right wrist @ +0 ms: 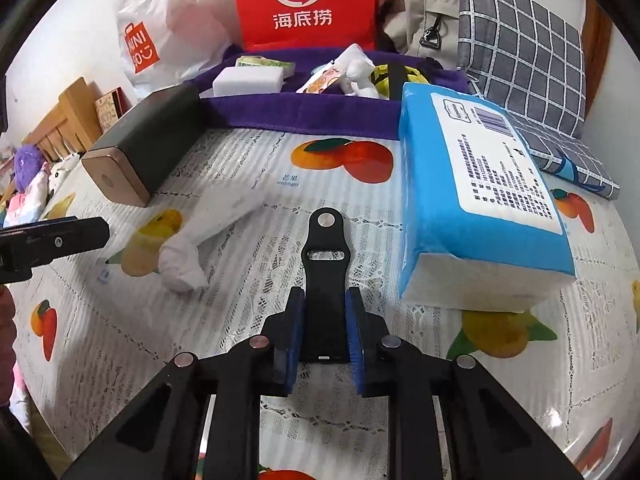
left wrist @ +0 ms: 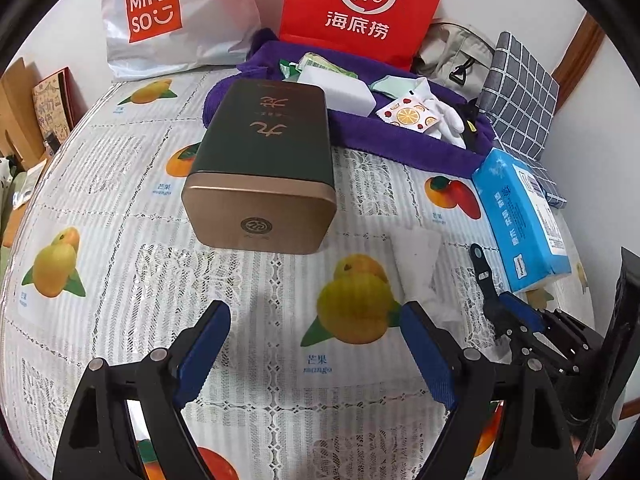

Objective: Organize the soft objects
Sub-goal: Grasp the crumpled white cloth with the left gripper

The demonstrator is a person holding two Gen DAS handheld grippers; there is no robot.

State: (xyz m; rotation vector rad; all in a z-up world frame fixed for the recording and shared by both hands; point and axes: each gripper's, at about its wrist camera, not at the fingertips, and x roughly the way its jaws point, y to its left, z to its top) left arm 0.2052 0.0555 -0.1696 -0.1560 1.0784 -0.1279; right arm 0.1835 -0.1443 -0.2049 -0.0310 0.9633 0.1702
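My right gripper [right wrist: 324,320] is clamped on a black rubber strap [right wrist: 325,276], the blue pads pressing its sides, the strap's rounded end with a metal stud pointing away from me over the fruit-print tablecloth [right wrist: 248,312]. My left gripper [left wrist: 316,344] hangs above the same cloth with its fingers spread wide and nothing between them. Ahead of it lies a dark green tin [left wrist: 266,152] with a gold lid, on its side. A crumpled white tissue [right wrist: 188,256] rests on the cloth between the tin and the strap. To my right sits a blue pack of tissues [right wrist: 480,200], just beside the strap. Farther back, a purple towel [left wrist: 400,144] holds a white sponge block [left wrist: 340,88], a fruit-print packet [left wrist: 410,114] and a white glove [left wrist: 444,116]. Behind them stand a red bag [left wrist: 360,8] and a white bag [left wrist: 168,20]
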